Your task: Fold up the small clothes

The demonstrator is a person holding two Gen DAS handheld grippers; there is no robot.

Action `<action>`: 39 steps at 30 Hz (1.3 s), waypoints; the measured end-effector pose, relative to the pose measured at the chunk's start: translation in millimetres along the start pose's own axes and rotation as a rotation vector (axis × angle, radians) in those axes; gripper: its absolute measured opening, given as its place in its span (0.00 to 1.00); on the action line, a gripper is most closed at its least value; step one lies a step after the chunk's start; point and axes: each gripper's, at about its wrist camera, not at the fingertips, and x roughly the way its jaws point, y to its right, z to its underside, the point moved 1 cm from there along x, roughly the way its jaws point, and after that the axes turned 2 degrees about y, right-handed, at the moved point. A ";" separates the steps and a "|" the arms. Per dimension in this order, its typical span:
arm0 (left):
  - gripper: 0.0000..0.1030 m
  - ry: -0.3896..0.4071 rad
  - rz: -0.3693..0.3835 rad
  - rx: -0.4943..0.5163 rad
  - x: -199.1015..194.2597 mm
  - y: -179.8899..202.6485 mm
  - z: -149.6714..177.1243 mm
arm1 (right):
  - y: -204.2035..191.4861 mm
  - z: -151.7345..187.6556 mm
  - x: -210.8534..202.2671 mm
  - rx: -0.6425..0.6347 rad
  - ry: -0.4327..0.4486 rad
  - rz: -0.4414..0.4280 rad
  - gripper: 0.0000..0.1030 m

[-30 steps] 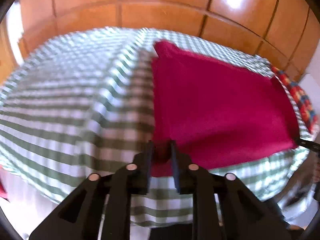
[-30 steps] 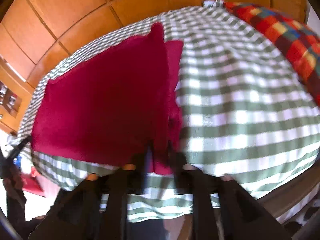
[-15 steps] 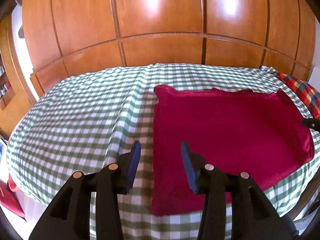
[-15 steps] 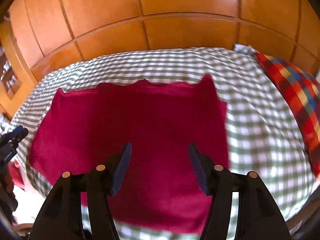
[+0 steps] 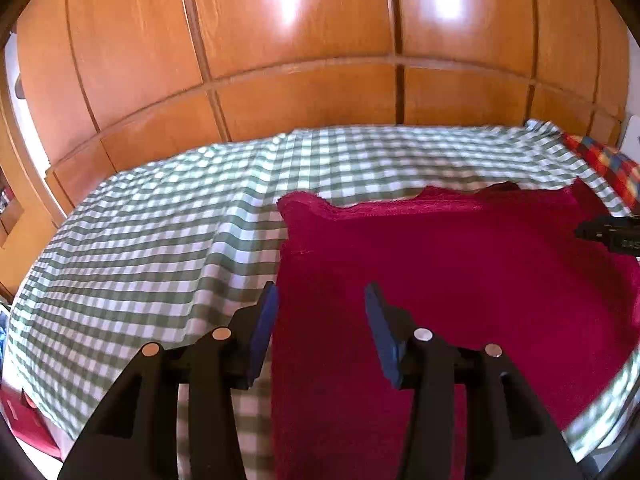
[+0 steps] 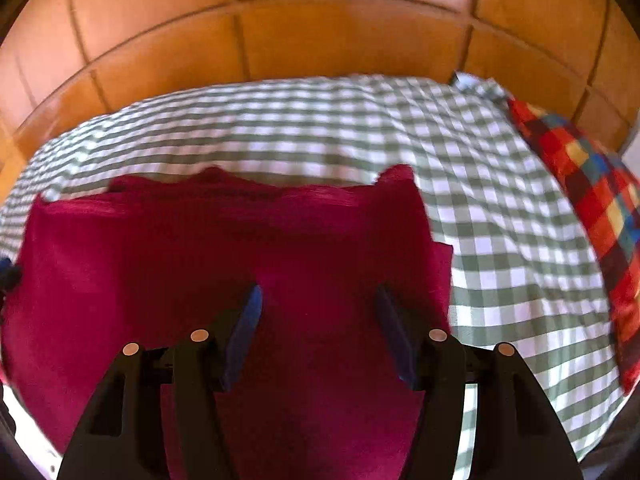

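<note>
While the red cloth (image 5: 460, 280) lies flat on the bed (image 5: 160, 240), my left gripper (image 5: 320, 312) is opening, empty; my right gripper (image 6: 318, 312) hangs released. Next fold, I judge, needs fresh edge grasps.

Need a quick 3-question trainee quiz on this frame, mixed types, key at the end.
1. True or false: the left hand-held gripper is clamped on the red cloth.
2. What lies under the cloth? A) bare wood B) green checked sheet C) grey carpet
3. Fill in: at the bed's right end lies a multicoloured checked ____.

Key
1. False: its jaws are opening, with nothing pinched between them; the right hand-held gripper holds nothing either.
2. B
3. Pillow
</note>
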 end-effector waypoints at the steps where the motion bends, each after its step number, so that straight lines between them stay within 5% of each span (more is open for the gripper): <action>1: 0.44 -0.033 -0.007 -0.002 13.0 0.0 0.2 | 3.8 1.0 2.8 0.011 0.012 -0.012 0.56; 5: 0.44 -0.119 -0.001 -0.070 53.2 -8.4 6.5 | 6.5 5.6 4.9 0.017 0.051 -0.025 0.56; 17: 0.43 0.061 -0.052 -0.105 -13.2 -21.8 -9.4 | 4.9 7.9 2.9 0.026 0.078 -0.021 0.57; 29: 0.50 0.129 -0.031 -0.110 -46.7 -17.1 -15.0 | 6.1 9.0 0.4 0.040 0.075 -0.026 0.57; 39: 0.55 0.046 0.001 -0.199 -27.5 -32.6 -12.0 | 5.8 9.3 -1.9 0.053 0.068 -0.029 0.57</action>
